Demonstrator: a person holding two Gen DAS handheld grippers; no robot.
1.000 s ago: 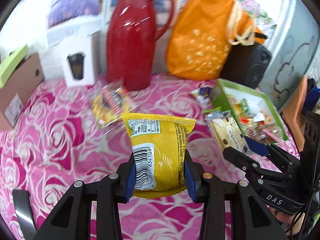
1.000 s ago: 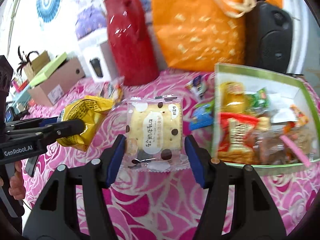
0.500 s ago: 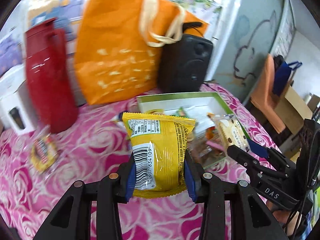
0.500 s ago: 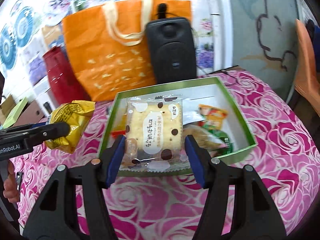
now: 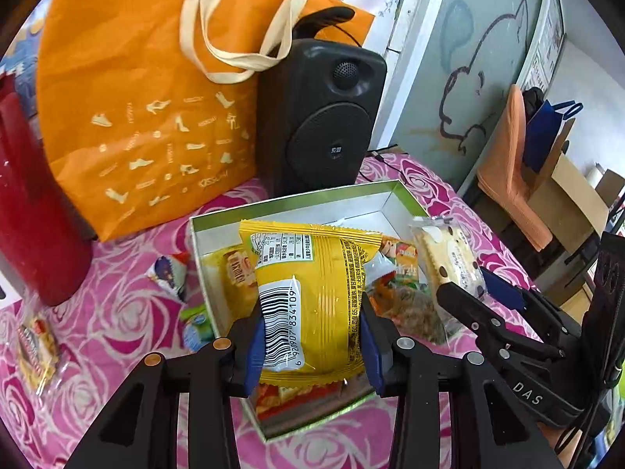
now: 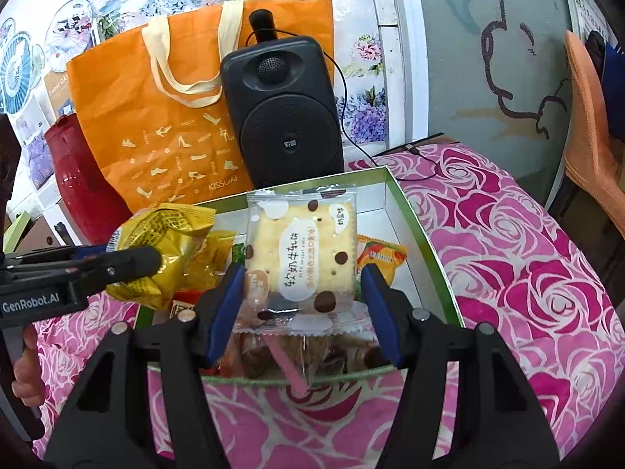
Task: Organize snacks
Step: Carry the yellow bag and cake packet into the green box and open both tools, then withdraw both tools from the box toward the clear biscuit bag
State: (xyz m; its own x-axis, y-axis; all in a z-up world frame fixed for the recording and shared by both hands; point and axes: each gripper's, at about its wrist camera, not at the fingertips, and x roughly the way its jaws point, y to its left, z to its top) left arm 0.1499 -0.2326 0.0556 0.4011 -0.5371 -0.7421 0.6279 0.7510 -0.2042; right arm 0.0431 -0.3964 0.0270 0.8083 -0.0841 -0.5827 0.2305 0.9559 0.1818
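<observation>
Here the left tool (image 5: 310, 346) grips a yellow snack packet (image 5: 312, 297), barcode facing the camera, above the green-rimmed box (image 5: 406, 195). The right tool (image 6: 302, 305) clamps a clear-wrapped spotted cracker (image 6: 302, 250) over the same box. The bench wears a pink rose cloth (image 6: 527, 273); an orange tote (image 6: 175, 136) and black speaker (image 6: 285, 125) stand behind.

A home: rose-print tablecloth (image 6: 527, 273), orange tote bag (image 6: 175, 136), speaker (image 6: 285, 117).
</observation>
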